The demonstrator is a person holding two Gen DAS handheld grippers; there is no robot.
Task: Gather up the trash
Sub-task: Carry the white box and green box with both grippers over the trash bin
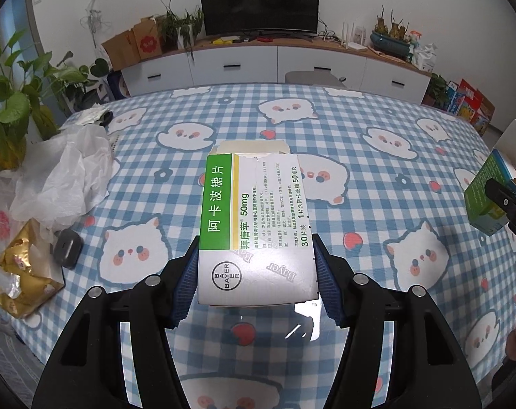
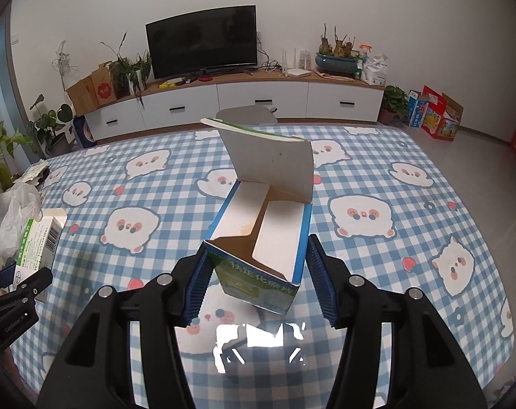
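My left gripper (image 1: 254, 255) is shut on a white and green medicine box (image 1: 254, 218), which it holds lengthwise above the checked tablecloth (image 1: 377, 177). The box's far flap stands open. In the right wrist view my right gripper (image 2: 258, 248) is shut on a blue and green carton (image 2: 261, 235), whose lid stands open upward and whose inside looks empty. Each gripper shows at the edge of the other view: the right gripper (image 1: 506, 204) with its carton (image 1: 482, 201), and the left gripper (image 2: 19, 289) with its box (image 2: 36, 242).
A crumpled white plastic bag (image 1: 63, 173), a gold wrapper (image 1: 22, 272) and a small dark grey object (image 1: 67, 248) lie at the table's left edge. Potted plants (image 1: 16, 102) stand beyond that edge. A chair back (image 2: 247, 116) and a TV cabinet (image 2: 258, 99) are behind the table.
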